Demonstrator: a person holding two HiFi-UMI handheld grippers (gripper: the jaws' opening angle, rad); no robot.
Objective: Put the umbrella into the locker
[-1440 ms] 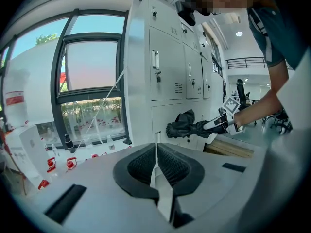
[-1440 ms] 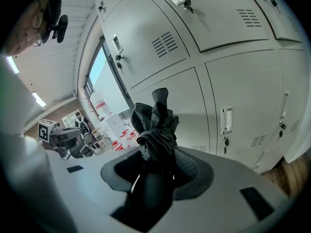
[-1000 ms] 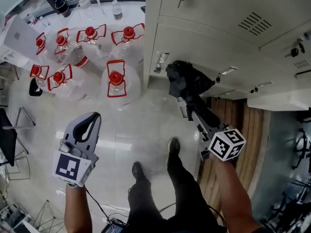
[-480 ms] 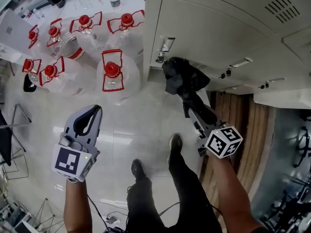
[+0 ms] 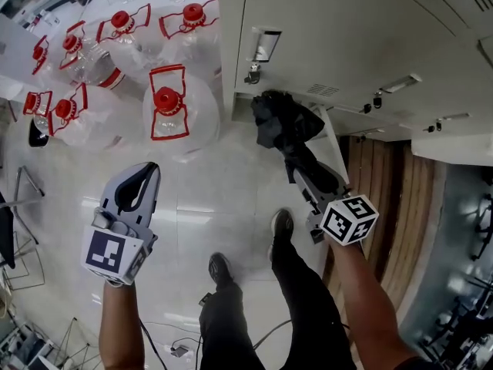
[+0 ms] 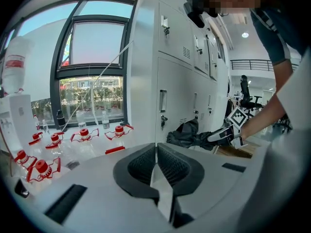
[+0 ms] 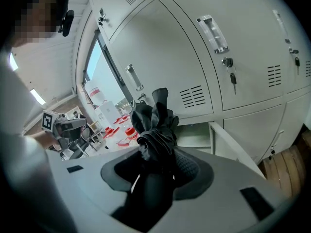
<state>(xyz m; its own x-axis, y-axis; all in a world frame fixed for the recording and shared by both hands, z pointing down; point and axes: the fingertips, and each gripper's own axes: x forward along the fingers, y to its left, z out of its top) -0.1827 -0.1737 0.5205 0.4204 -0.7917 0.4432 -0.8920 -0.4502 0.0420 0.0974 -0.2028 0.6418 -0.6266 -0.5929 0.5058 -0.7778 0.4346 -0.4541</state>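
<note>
A black folded umbrella [image 5: 279, 120] sticks out forward from my right gripper [image 5: 308, 182], which is shut on its lower part. In the right gripper view the umbrella [image 7: 154, 125] fills the gap between the jaws and its bunched cloth rises in front of an open low locker compartment [image 7: 194, 136]. The compartment's door [image 5: 333, 145] stands ajar just right of the umbrella's head. My left gripper [image 5: 141, 183] hangs over the floor at the left, with its jaws shut and nothing between them [image 6: 156, 166].
A wall of pale grey lockers [image 5: 323, 45] with keys and handles fills the upper right. Several large water jugs [image 5: 171, 110] with red caps stand on the tiled floor at the upper left. The person's legs and shoes [image 5: 281, 226] are below. Wooden flooring [image 5: 385, 199] lies to the right.
Both grippers have sunk lower. The umbrella stays gripped in the right one, and its head now sits beside the low locker's open door. The left gripper stays shut.
</note>
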